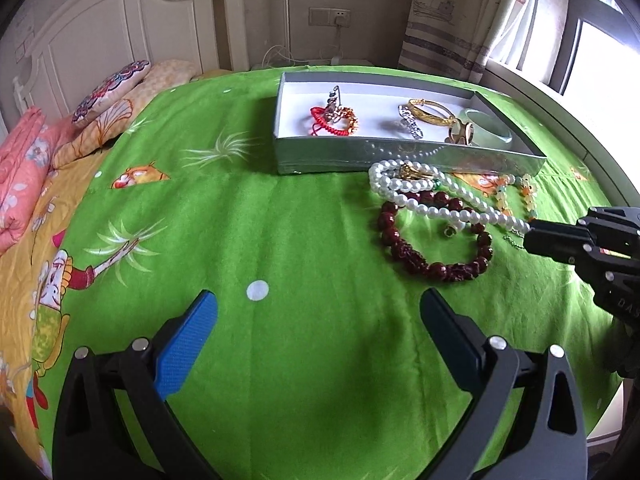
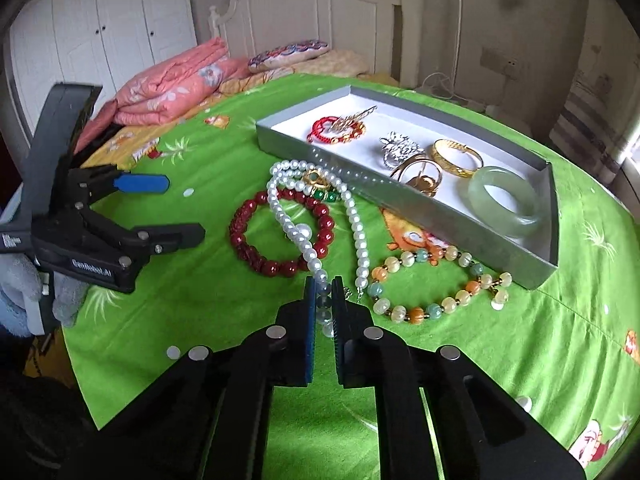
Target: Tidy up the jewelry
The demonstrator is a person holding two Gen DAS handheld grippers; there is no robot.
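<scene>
White "GenRobot.AI" on left tool [image 2: 182,210]

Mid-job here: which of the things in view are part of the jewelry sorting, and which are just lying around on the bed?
Job:
pearl necklace, pinched by the right gripper
dark red bead bracelet
pastel bead bracelet
grey box with the jade bangle
left gripper, open

Lying about:
pink quilt
embroidered pillow
</scene>
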